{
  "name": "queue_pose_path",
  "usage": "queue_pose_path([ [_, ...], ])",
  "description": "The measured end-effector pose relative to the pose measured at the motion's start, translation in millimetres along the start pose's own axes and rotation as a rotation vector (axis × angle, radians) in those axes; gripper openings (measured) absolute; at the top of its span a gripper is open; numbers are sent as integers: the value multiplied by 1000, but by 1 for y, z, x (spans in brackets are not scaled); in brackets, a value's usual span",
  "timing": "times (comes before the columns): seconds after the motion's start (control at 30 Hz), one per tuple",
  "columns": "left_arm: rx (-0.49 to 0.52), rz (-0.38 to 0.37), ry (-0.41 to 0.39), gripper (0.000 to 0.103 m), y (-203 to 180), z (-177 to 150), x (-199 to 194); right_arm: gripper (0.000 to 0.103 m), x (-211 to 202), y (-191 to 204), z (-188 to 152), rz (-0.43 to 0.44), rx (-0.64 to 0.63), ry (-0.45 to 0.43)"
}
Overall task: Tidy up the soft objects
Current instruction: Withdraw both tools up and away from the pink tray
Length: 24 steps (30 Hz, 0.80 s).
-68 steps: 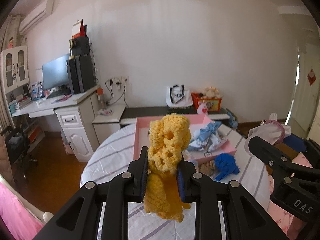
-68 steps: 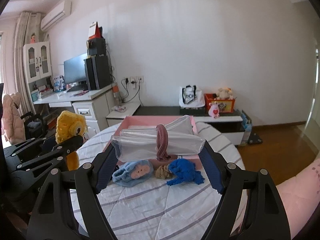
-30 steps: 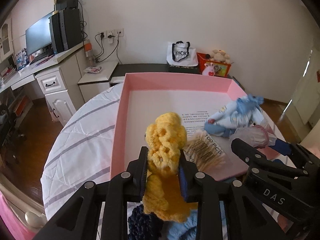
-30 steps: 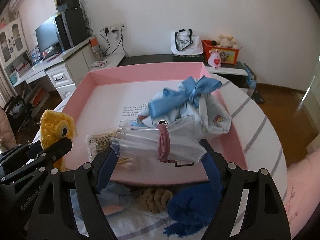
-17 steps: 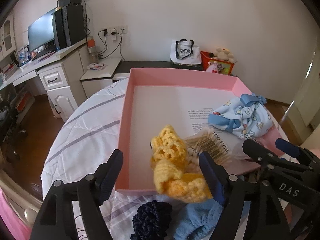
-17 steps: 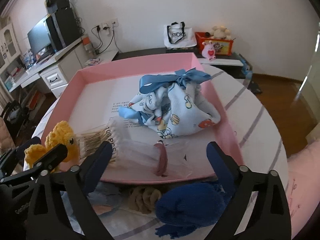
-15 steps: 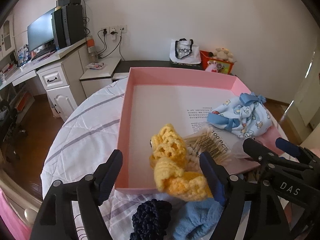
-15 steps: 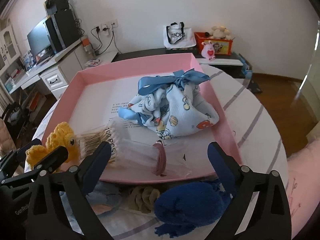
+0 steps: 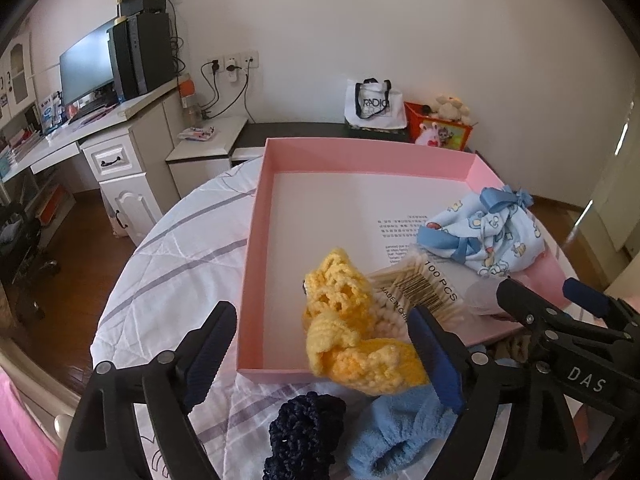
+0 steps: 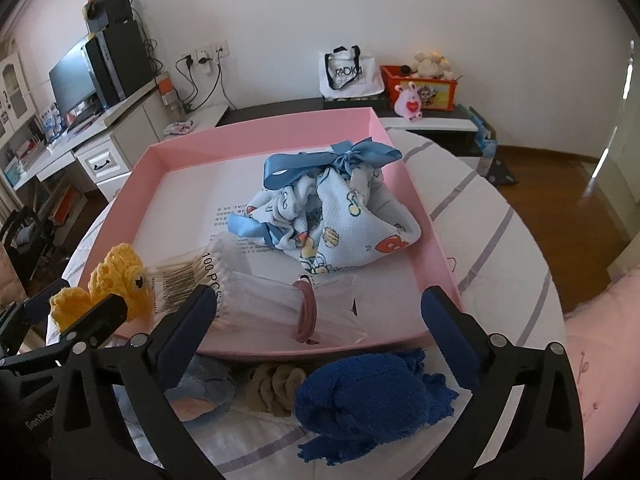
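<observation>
1. Tabletop (image 9: 176,240): round, under a white cloth with grey stripes; it fills the lower half of both views.
2. Pink tray (image 10: 408,184): centre of the frame, on the tabletop.
3. Left hand-held gripper (image 9: 324,344): bottom centre of the left view. Its jaws have just been opening and stand spread; the yellow crochet toy (image 9: 352,336) lies between them, draped over the tray's near rim, with no pad pressing it.
4. Right hand-held gripper (image 10: 320,316): bottom centre of the right view. Its jaws have just been opening and stand wide, clear of the clear packet with a pink band (image 10: 288,312) lying in the tray.
5. Blue patterned pouch (image 10: 336,224): in the tray, right of centre.
6. Dark blue towel (image 10: 368,400): on the cloth, below the tray's near rim.
</observation>
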<state>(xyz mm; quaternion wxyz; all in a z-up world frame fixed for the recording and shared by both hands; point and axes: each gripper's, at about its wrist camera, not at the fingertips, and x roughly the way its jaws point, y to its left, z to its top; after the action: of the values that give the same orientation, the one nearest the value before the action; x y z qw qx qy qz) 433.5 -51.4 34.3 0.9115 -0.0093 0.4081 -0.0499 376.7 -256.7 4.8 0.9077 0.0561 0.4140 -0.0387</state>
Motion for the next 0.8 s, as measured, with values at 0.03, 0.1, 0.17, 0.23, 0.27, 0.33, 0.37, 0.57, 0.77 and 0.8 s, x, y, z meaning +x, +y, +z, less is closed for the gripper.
queue_pose_path([
  [0.03, 1, 0, 1, 85, 0, -1, -1, 102, -1, 0, 0, 2, 0, 0],
  [0.1, 5, 3, 2, 85, -1, -1, -3, 102, -2, 0, 0, 4, 0, -2],
  [0.17, 9, 5, 0, 85, -1, -2, -6, 102, -3, 0, 0, 1, -2, -2],
  [0.23, 11, 3, -2, 85, -2, -2, -10, 102, -4, -1, -1, 1, -3, -1],
  [0.27, 12, 1, -4, 85, -3, -3, -12, 102, -5, -1, -1, 1, -2, -3],
  [0.33, 16, -1, -6, 85, -4, -4, -16, 102, -7, -1, -1, 2, -1, -6],
  [0.37, 17, -1, -8, 85, -4, -5, -18, 102, -8, -2, -2, 1, -1, -8],
  [0.57, 19, -3, -29, 87, -6, -14, -38, 102, -21, -4, -5, -3, 1, -26],
  [0.77, 20, -3, -62, 91, -7, -28, -66, 103, -45, -5, -13, -3, 3, -58],
  [0.8, 20, -3, -69, 91, -8, -32, -72, 103, -50, -5, -15, -4, 2, -65],
])
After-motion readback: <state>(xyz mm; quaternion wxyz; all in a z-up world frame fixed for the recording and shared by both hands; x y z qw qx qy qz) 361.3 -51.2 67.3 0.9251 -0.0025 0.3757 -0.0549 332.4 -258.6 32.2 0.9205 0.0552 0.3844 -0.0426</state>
